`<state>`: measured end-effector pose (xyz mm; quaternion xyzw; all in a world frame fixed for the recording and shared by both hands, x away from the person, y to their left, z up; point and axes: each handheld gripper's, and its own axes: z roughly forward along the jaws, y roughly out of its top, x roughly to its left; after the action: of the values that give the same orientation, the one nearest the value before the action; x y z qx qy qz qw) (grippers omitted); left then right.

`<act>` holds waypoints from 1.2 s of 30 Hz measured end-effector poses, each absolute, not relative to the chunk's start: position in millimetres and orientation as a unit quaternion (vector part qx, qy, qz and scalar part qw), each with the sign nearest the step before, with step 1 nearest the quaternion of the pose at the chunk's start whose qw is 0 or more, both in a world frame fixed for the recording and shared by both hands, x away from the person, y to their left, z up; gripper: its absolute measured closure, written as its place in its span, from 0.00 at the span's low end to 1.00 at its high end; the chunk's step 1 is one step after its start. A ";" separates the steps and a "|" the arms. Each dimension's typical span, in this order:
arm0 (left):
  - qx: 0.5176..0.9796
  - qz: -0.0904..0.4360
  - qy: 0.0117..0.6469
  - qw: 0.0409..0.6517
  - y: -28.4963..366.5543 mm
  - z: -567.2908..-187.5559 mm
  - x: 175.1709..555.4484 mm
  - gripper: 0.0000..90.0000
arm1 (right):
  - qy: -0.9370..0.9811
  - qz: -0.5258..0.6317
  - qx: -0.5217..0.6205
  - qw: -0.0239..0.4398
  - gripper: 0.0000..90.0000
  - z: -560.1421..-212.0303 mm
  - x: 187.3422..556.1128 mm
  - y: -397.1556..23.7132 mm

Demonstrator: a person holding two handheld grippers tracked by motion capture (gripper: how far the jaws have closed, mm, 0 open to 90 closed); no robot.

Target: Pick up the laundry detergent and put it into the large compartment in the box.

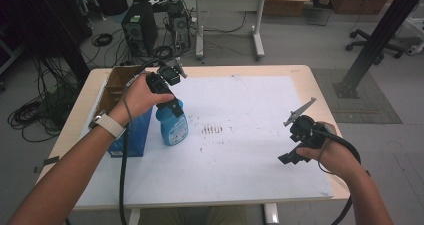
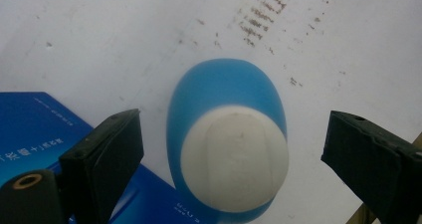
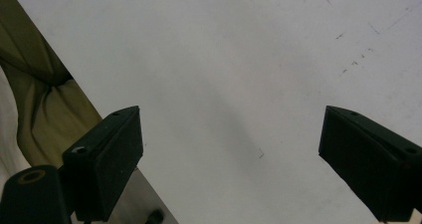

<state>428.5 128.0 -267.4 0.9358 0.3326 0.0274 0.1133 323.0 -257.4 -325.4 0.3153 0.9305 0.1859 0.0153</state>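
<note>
desk [image 1: 300, 77]: light wood top, nearly covered by a white sheet [image 1: 250, 170] that bears a patch of small dark marks [image 1: 212, 130] near its middle.

cardboard box [image 1: 117, 82]: open, at the desk's far left corner, partly behind the left hand.

blue box [image 1: 135, 135]: stands at the left edge of the white sheet, just beside the bottle; in the left gripper view its blue face with pale print fills the lower left corner [image 2: 30, 129].

spray bottle [image 1: 172, 125]: blue body with a printed label, upright on the sheet right of the blue box. seen from above in the left gripper view, it shows a rounded blue body with a white top [image 2: 234, 157].

left hand [image 1: 137, 97]: wears a white wrist band [image 1: 110, 125] and holds the left tool [image 1: 170, 102] directly over the bottle, pointing down. its 2 black jaws stand wide apart, 1 on each side of the white top, touching nothing.

right hand [image 1: 332, 155]: holds the right tool [image 1: 290, 157] low over the right part of the sheet, well apart from the bottle. in the right gripper view [image 3: 229, 164] the 2 jaws are spread wide with bare white sheet between them, gripping nothing; olive cloth [image 3: 35, 94] shows past the desk edge.

cables: 1 black cable trails from each tool toward the near edge.
</note>
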 end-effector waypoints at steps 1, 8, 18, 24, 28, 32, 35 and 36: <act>0.936 0.025 0.333 0.112 127.9 -268.8 428.8 0.10 | 0.930 0.185 0.316 0.015 0.12 -325.6 322.8 -257.5; 0.935 0.025 0.337 0.109 127.2 -275.6 429.4 0.10 | 0.930 0.186 0.317 0.014 0.12 -326.0 322.7 -257.7; 0.935 0.028 0.337 0.103 124.6 -282.0 429.6 0.12 | 0.930 0.186 0.317 0.015 0.12 -326.2 322.3 -258.1; 0.935 0.023 0.340 0.100 125.0 -286.7 430.7 0.16 | 0.929 0.188 0.319 0.015 0.12 -326.6 321.6 -259.2; 0.934 0.021 0.342 0.101 126.0 -286.7 431.0 0.19 | 0.929 0.187 0.320 0.015 0.12 -326.6 321.2 -259.7; 0.934 0.017 0.343 0.102 126.2 -287.3 431.1 0.22 | 0.928 0.188 0.320 0.015 0.12 -326.7 320.7 -260.0; 0.933 0.019 0.344 0.101 125.9 -287.7 431.0 0.26 | 0.929 0.188 0.319 0.015 0.12 -326.3 320.6 -259.9; 0.933 0.018 0.343 0.102 125.7 -287.9 430.9 0.26 | 0.929 0.188 0.319 0.015 0.12 -326.3 320.6 -259.9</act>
<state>430.9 125.7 -287.9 0.9335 0.3434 0.0178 0.1019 320.6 -259.9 -326.3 0.3193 0.9288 0.1878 0.0150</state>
